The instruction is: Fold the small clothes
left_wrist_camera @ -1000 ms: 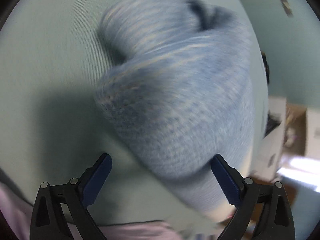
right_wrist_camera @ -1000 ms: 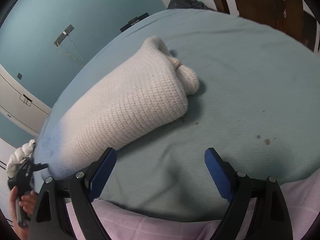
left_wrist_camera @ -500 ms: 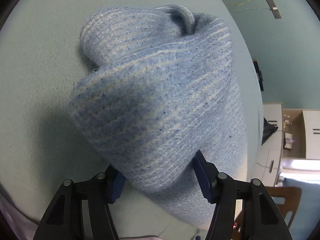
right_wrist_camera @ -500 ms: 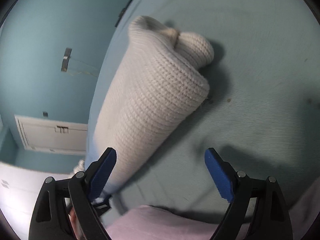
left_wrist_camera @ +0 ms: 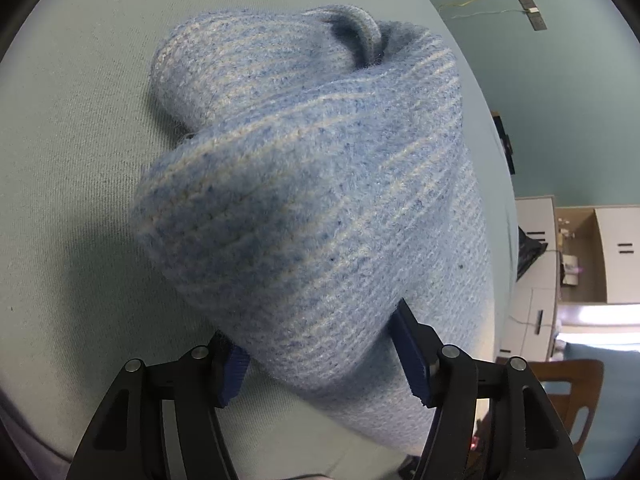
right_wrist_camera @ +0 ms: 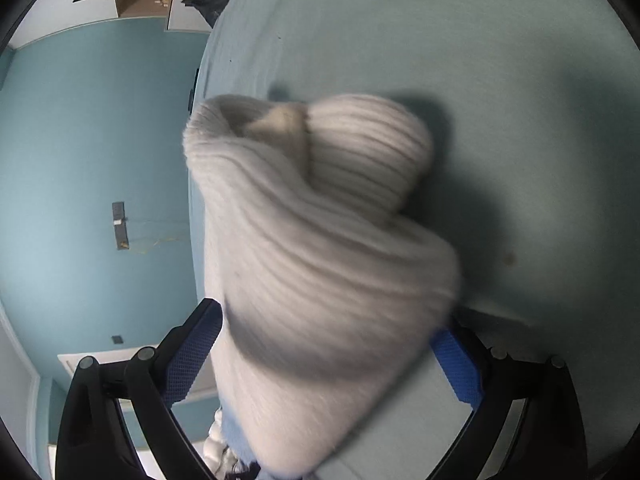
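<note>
The left hand-held gripper (left_wrist_camera: 320, 354) has a thick part of the knitted garment (left_wrist_camera: 316, 184) between its two blue pads. The garment bulges over both pads, so they seem to press on it, while the jaws are opening a little at this moment. The right hand-held gripper (right_wrist_camera: 328, 360) stands spread wide, and its jaws are opening further. The same garment (right_wrist_camera: 320, 240) lies between its pads, but the picture is blurred there and I cannot tell if the pads touch the knit; they do not seem to squeeze it.

The garment lies on the table (left_wrist_camera: 60, 120), which is covered with a light green cloth. In the left wrist view it looks blue, in the right wrist view nearly white. It is close to one edge of the table, the edge where the teal wall (right_wrist_camera: 80, 140) shows behind, and it runs along this edge.

I judge that the folding is in an early or middle stage. The garment is bunched and rolled, not flat: one thick fold lies over another part, and at the far end there is a rounded lump with a small opening. It is not a tidy packet yet, so smoothing and the last folds are left to do.

Its long axis goes from both grippers away toward the far end of the table.
</note>
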A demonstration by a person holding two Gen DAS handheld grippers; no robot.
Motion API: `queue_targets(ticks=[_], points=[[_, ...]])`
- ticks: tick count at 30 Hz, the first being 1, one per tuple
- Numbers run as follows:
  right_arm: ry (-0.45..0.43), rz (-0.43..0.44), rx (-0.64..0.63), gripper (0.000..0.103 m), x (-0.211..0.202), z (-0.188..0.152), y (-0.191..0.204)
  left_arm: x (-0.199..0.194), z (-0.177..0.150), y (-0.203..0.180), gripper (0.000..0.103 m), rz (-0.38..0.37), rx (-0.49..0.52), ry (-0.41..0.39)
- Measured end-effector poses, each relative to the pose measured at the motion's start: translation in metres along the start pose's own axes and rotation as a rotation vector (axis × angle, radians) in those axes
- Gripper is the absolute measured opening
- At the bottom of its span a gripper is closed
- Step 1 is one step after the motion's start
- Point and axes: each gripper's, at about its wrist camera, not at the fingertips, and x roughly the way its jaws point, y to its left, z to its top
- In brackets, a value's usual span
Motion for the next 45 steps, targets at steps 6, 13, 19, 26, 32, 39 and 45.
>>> queue_targets(ticks=[6,13,19,26,32,39,45], points=[[-0.047,-0.041,-0.049,0.053,-0.010,0.002,0.006,0.007,-0.002,-0.010,0.071,0.019,0.017,0.001],[-0.169,-0.096,-0.270,0.039,-0.059,-0.022,0.039,0.003,-0.010,-0.019,0.089,0.106,0.082,0.021],[-0.287,-0.105,-0.463,0.039,-0.122,-0.049,0.054,-0.011,-0.037,-0.031,0.098,0.253,0.259,0.030],[-0.434,-0.237,-0.631,0.038,-0.148,-0.057,0.072,-0.079,-0.048,-0.040,0.097,0.415,0.442,-0.184],[-0.457,-0.285,-0.692,0.038,-0.129,-0.058,0.088,-0.087,-0.065,-0.125,0.100,0.409,0.764,-0.358],[-0.497,-0.288,-0.791,0.038,-0.128,-0.071,0.094,-0.002,-0.118,-0.223,0.103,0.487,1.186,-0.350],[-0.536,-0.284,-0.890,0.038,-0.127,-0.086,0.103,0.066,-0.147,-0.263,0.103,0.543,1.299,-0.308]])
